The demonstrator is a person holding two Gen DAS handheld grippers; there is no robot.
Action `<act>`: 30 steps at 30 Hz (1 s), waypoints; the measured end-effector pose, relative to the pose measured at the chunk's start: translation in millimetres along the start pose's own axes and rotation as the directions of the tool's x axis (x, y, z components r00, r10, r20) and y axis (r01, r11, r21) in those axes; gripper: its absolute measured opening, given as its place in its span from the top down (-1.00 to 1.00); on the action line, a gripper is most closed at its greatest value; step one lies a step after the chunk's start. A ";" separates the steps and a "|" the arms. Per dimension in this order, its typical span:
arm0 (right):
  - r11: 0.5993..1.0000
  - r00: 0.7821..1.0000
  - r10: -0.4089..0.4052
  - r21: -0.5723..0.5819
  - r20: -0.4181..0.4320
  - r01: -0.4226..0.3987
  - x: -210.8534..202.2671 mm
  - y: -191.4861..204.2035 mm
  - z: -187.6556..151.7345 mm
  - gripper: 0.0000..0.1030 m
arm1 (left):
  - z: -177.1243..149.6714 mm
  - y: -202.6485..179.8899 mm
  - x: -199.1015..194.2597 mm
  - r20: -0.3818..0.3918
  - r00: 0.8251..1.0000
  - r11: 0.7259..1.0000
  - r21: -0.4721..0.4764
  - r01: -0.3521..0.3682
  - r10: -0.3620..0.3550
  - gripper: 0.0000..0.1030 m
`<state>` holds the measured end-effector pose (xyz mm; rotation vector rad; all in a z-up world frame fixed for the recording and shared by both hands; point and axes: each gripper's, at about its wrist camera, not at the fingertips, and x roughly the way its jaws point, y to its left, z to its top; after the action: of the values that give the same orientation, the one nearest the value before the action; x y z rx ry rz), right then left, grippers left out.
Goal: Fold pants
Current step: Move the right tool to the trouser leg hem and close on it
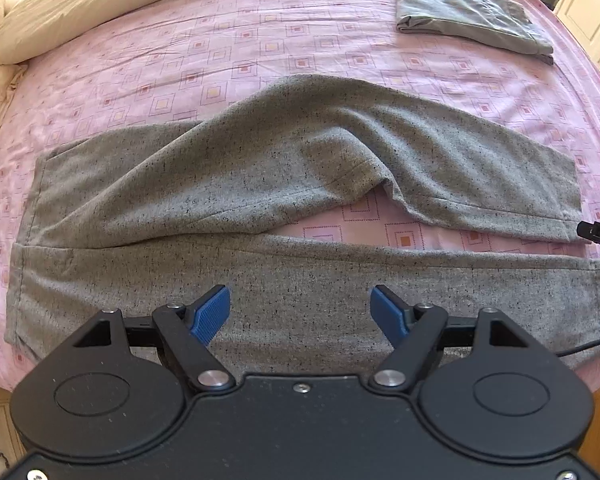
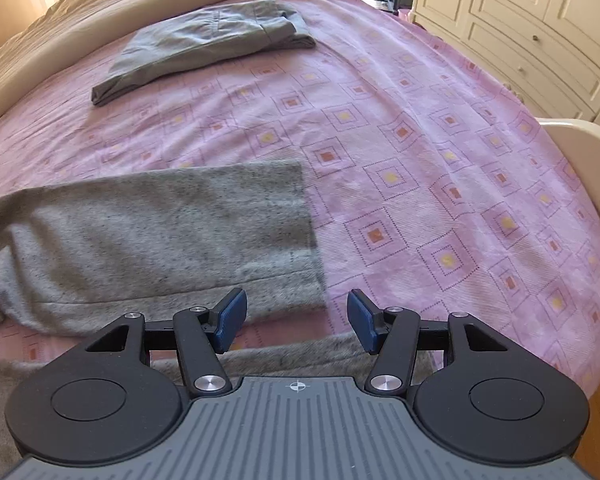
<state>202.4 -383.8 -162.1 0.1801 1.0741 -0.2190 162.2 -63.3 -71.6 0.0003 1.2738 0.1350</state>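
We see the speckled grey pants [image 1: 300, 184] spread out on the bed, their long axis running from side to side across the left wrist view. The waist end lies toward the left of that view and the leg ends toward the right. The near leg lies flat along the bed's near edge. The far leg is humped up in the middle and bends back down toward the right, leaving a strip of sheet bare between the two legs. In the right wrist view we see the far leg's cut end [image 2: 308, 236] lying flat, its edge running roughly away from us.

The bed carries a pink sheet [image 1: 228, 52] printed with nested squares. A cream duvet [image 1: 80, 4] is pushed toward the far side. A second garment, a plain grey folded piece [image 1: 472, 12], lies well apart from the pants at the far right of the bed. Cream cupboards with drawers [image 2: 540, 36] stand past the bed in the right wrist view, and a cream bed board [image 2: 580, 140] curves at that side.

Our left gripper [image 1: 300, 312] has its jaws spread wide and grasps nothing; they hover over the near leg. Our right gripper [image 2: 296, 320] likewise has its jaws released and apart, the left blue pad [image 2: 232, 316] over the far leg's lower corner, the right one over pink sheet. We cannot tell whether either touches cloth.
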 end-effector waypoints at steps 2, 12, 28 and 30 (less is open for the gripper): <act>0.999 0.999 0.021 0.026 -0.032 -0.021 13.0 -8.4 3.5 -0.06 | -1.0 -6.5 -2.7 0.001 1.000 1.000 -0.021 -0.016 0.016 -0.50; 0.977 0.974 0.168 -0.105 -0.152 -0.185 21.3 -0.9 18.3 0.88 | -0.1 -33.0 -12.2 0.012 0.999 0.996 -0.076 -0.047 0.048 -0.50; 0.977 0.980 0.199 -0.079 -0.002 -0.199 14.7 -55.8 61.0 0.51 | -1.9 -35.9 -11.3 -0.012 0.997 0.989 -0.126 -0.076 0.075 -0.50; 0.976 0.980 0.197 -0.098 -0.006 -0.196 24.5 -50.2 72.8 0.50 | -1.4 -34.8 -11.6 -0.016 0.997 0.988 -0.132 -0.082 0.081 -0.50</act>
<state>262.2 -452.7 -151.9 0.1963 1.0538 0.0118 161.1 -99.1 -63.5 -0.0629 1.2733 0.2907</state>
